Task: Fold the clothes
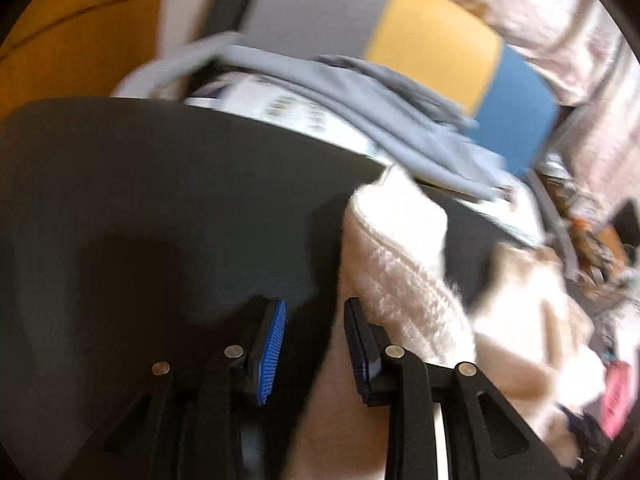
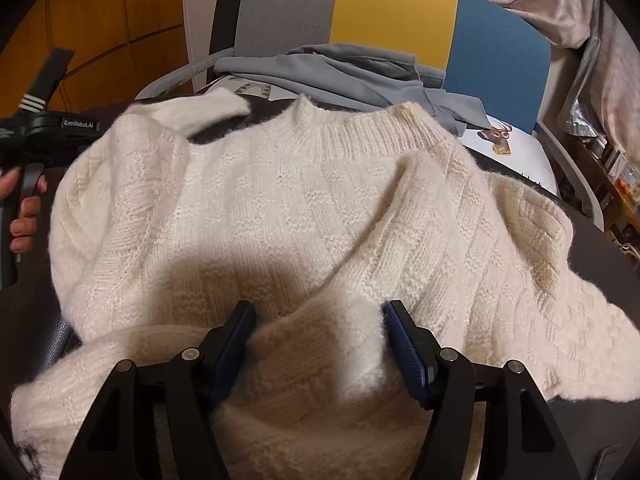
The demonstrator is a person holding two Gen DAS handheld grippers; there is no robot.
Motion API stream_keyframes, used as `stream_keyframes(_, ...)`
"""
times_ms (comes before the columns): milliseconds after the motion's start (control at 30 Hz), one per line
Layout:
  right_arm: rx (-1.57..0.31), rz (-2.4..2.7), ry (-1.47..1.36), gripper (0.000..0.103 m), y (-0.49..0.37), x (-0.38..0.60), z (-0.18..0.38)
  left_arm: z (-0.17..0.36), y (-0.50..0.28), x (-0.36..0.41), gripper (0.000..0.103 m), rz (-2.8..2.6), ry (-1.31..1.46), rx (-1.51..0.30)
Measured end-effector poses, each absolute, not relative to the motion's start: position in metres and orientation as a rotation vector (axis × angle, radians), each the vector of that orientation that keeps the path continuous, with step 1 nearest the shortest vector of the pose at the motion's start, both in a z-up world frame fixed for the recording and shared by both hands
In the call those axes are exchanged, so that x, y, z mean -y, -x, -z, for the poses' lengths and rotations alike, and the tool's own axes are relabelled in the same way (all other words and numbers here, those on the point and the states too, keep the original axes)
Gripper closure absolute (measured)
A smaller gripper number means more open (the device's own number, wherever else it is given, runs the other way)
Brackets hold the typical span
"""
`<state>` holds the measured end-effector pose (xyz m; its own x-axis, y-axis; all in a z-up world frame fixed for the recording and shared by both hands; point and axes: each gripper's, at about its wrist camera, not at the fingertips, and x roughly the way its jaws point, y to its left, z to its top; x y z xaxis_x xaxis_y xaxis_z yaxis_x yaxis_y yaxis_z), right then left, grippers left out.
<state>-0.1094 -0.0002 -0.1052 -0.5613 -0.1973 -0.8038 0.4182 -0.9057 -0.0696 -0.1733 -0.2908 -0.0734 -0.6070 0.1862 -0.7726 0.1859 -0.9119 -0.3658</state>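
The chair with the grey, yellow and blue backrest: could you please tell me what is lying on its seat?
On the chair, grey garments lie heaped over white printed fabric. The seat itself is covered, and the cream sweater on the dark table hides its front edge.

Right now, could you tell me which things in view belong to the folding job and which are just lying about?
Belongs to the job:
- cream knit sweater
- left gripper
- right gripper
- dark table

Lying about:
- grey garment
- grey, yellow and blue chair
- pinkish bedding

cream knit sweater [image 2: 280, 208], grey-yellow-blue chair [image 2: 396, 12]
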Motion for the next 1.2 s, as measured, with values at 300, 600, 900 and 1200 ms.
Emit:
stream_keyframes(300, -0.353, 2.484, -1.222, 0.036, 0.109, -0.001, 0.105, 0.084, 0.19, 0.272, 0.073, -2.474, 1.428, 0.769)
stream_keyframes(600, -0.347, 2.492, -1.219, 0.035, 0.11, 0.0, 0.106, 0.073, 0.177, 0.204, 0.086, -2.607, 1.445, 0.062)
stream_keyframes(900, -0.339, 2.499, -1.22, 0.035, 0.111, 0.002, 0.106, 0.015, 0.171, 0.225, 0.095, -3.092, 1.281, -0.219)
stream_keyframes(1200, -0.364, 2.455, -1.344, 0.031, 0.127, 0.019, 0.104, 0.053, 0.175, 0.319, 0.098, -3.369, 1.605, -0.312)
